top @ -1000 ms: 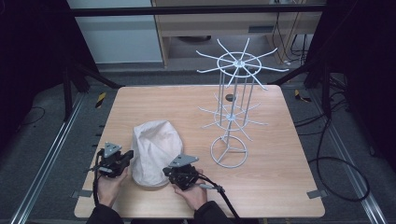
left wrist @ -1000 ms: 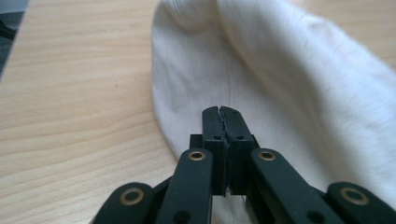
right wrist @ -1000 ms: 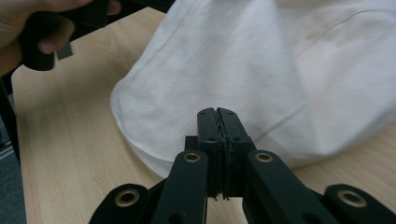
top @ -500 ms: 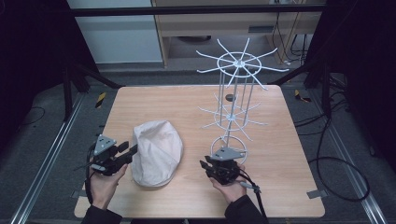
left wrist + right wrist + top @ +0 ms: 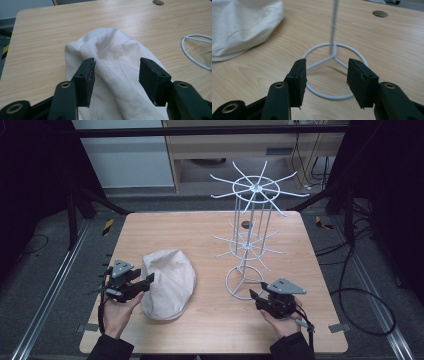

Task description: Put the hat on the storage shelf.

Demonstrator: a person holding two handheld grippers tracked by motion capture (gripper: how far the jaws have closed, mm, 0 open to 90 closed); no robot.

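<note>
Beside the cap (image 5: 167, 282), both claws gaped, empty.
Left gripper (image 5: 116, 75) straddled a fold; right gripper (image 5: 325, 77), at the rack (image 5: 250, 240) base, risked toppling it.

No words, numbers or labels can be read anywhere — not on the cloth hat (image 5: 167, 282), not on the surface (image 5: 200, 227).

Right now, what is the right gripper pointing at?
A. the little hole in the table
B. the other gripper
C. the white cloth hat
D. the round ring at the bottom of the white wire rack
D: in the right gripper view, the open jaws of the right gripper frame the round base ring of the white wire rack, while the white cloth hat lies off to the side.
</note>
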